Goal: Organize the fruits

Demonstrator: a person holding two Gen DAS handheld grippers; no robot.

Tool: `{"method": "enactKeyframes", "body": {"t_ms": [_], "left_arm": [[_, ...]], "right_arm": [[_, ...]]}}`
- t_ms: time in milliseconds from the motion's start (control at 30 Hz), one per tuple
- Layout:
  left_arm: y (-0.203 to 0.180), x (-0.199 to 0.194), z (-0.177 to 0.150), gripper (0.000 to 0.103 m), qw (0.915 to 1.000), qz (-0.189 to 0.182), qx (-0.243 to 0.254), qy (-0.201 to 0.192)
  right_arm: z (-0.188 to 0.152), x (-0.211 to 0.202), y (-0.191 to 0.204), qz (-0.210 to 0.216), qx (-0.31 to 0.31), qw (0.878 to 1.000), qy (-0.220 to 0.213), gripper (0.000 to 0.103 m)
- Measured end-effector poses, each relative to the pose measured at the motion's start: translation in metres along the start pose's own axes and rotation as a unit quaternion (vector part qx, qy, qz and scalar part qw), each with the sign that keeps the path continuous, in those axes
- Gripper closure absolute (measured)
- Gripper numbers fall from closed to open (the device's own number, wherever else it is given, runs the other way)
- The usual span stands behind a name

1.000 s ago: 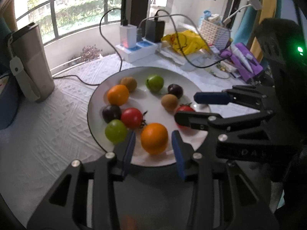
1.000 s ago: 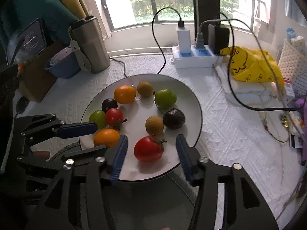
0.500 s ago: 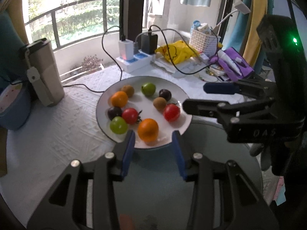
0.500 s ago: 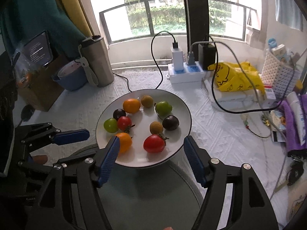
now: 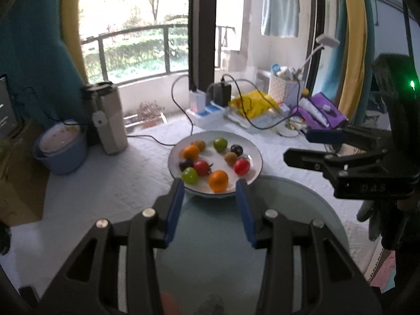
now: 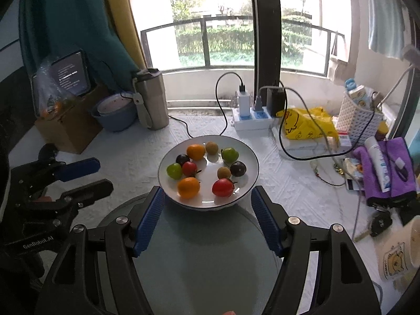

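Ten small round fruits were kept on the round white plate (image 6: 168, 164). Both the left hand-held gripper (image 5: 210, 202) and the right hand-held gripper (image 6: 207, 211) were held wide and empty, just before the plate. One fruit should be picked gently.

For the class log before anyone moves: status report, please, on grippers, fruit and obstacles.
Left gripper and right gripper open, empty. Ten small fruits on round white plate, none gripped. Black charger cable lies behind plate, not between grippers and fruit.
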State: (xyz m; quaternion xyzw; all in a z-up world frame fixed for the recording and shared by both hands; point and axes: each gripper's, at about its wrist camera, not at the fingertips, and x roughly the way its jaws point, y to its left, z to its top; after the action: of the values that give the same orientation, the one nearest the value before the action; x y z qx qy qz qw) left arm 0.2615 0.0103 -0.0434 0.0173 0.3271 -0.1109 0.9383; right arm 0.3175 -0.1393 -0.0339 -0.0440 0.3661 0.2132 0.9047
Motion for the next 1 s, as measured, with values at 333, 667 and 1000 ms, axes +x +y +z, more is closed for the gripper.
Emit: {"method": "enactKeyframes", "body": {"t_ms": [333, 667, 1000], "left_arm": [[-0.001, -0.061, -0.008, 0.058, 0.9979, 0.016, -0.02, -0.06], [-0.01, -0.113, -0.023, 0.058, 0.9918, 0.024, -0.041, -0.118], [-0.03, -0.167, -0.038, 0.026, 0.9787, 0.058, -0.038, -0.193]], "right_arm": [[-0.013, -0.056, 0.022, -0.022, -0.012, 0.999, -0.043, 0.031], [-0.028, -0.109, 0.042, -0.042, -0.015, 0.995, -0.093, 0.031], [-0.046, -0.158, 0.066, -0.068, -0.037, 0.987, -0.141, 0.031]]}}
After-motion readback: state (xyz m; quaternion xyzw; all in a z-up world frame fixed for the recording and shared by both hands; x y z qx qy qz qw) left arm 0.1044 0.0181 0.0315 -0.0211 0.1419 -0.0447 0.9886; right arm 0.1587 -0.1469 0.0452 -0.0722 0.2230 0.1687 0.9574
